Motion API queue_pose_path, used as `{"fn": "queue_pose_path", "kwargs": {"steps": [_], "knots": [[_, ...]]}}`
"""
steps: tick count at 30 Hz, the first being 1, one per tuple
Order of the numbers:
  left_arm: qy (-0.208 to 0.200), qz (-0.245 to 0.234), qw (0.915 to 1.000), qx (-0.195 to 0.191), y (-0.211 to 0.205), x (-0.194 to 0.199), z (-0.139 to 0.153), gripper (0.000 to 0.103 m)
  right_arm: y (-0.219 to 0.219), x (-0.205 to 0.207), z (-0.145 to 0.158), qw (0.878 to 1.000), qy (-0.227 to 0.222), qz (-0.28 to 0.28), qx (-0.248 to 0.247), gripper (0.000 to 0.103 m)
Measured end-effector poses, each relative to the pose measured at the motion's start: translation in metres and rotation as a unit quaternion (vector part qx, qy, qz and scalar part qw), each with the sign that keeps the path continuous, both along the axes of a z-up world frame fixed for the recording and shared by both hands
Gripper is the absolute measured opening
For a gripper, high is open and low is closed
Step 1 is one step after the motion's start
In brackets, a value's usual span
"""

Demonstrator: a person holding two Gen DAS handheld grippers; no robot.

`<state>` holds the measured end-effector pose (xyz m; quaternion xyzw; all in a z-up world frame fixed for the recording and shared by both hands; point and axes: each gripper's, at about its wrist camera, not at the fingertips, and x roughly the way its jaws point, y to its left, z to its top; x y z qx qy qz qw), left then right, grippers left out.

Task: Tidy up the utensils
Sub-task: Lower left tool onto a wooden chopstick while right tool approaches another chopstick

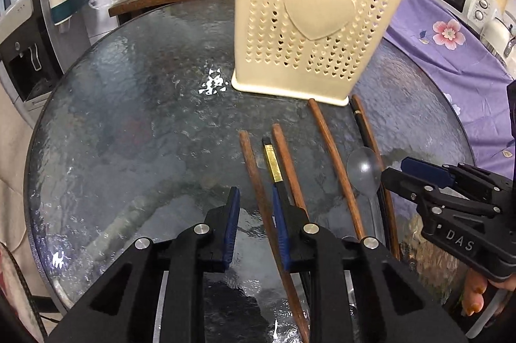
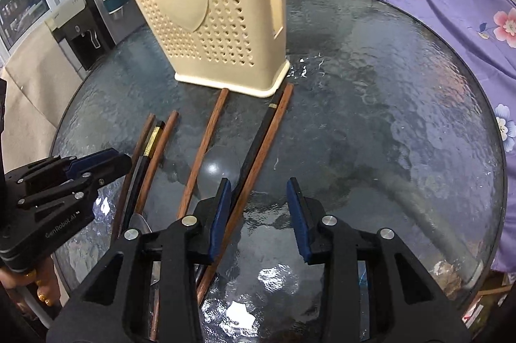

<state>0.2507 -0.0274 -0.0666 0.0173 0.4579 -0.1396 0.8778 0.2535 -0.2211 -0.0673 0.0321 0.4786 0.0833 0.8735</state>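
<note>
Both tools hang spread above the round glass desk (image 1: pixel 129 104), gripping nothing: the left tool (image 1: pixel 256 226) over the leftmost sticks, the right tool (image 2: pixel 259 210) over the rightmost pair. Four brown wooden chopsticks (image 1: pixel 332 156) and two black chopsticks (image 1: pixel 272 159) lie flat in a loose row, six in all, with one clear plastic spoon (image 1: pixel 362 170) among them. One cream perforated utensil holder (image 1: pixel 309 26) stands upright just beyond their far ends, one stick touching its base.
</note>
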Motion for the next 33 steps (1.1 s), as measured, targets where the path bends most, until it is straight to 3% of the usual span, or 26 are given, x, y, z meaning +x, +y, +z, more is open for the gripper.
{"fn": "queue_pose_path", "kwargs": {"steps": [9,13,19,28,33], "knots": [[0.004,0.001,1.0000,-0.001,0.002,0.002,-0.004,0.021,-0.010,-0.001,-0.003,1.000,0.003,0.000,-0.009,0.035],[0.002,-0.001,1.0000,0.005,0.001,0.002,-0.005,0.020,-0.012,0.002,-0.004,0.999,0.007,0.003,-0.043,0.030],[0.003,-0.004,0.9999,0.010,0.002,0.004,-0.005,0.018,-0.014,0.010,-0.003,0.998,0.018,0.011,-0.053,0.030],[0.012,-0.019,0.9989,0.042,-0.012,0.020,-0.003,0.018,-0.010,0.033,-0.002,0.998,0.031,0.008,-0.060,0.030],[0.014,-0.027,0.9979,0.057,-0.020,0.029,-0.004,0.017,-0.012,0.043,-0.002,0.998,0.025,-0.010,-0.061,0.024]]}}
